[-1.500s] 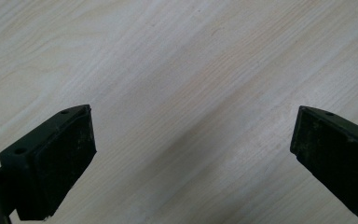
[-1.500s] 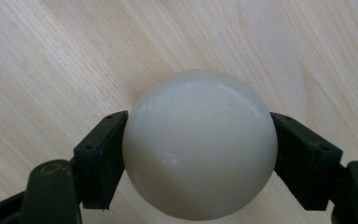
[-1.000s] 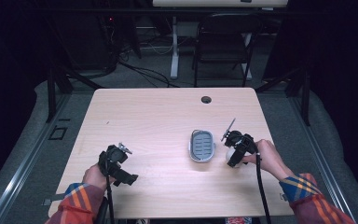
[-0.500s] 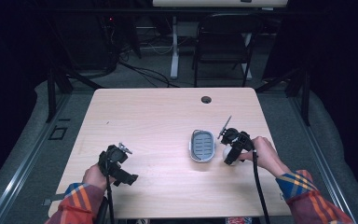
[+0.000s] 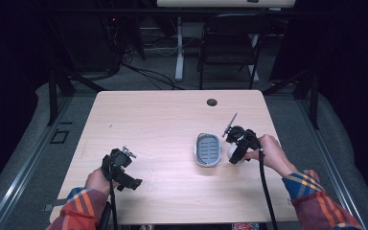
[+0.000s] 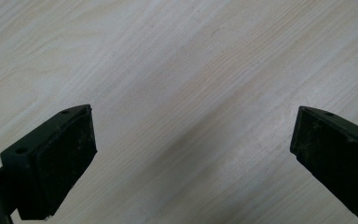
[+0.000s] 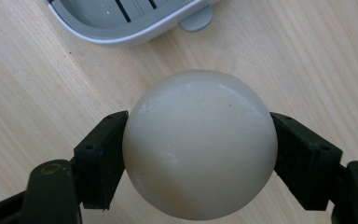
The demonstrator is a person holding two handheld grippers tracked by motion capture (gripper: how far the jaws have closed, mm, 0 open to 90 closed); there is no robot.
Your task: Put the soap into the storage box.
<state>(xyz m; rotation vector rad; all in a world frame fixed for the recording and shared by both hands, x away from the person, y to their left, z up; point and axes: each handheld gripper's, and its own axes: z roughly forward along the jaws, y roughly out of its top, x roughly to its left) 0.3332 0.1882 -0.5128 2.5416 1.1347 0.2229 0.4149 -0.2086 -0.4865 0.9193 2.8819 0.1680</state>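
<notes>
At the lower right of the high view, a white ball (image 5: 231, 152) is being pinched by the right hand-held gripper (image 5: 235, 154), just beside the right edge of a grey tray (image 5: 207, 150). In the right hand-held gripper view, the ball (image 7: 199, 143) is being pressed on both sides by the two black jaws, and the wood of the counter (image 7: 37, 84) is being shown underneath it; whether the ball is resting on the wood or being carried just above it cannot be told. The rim of the tray (image 7: 121, 35) is being seen at the upper left of that frame, apart from the ball, with slots showing in its floor.

At the lower left of the high view, the left hand-held gripper (image 5: 124, 177) is being held over bare counter (image 5: 148, 124), well apart from the tray. In the left hand-held gripper view its jaws are being kept spread wide, with nothing between them but wood grain (image 6: 182, 93).

As a judgement, the work appears to be the placing of the ball in the tray. The grasp is looking secure, so the picking part is being taken as done. The tray is lying empty, so the carry over its rim, the lowering and the release are being counted as left. The left hand-held gripper is seemingly being kept idle.
</notes>
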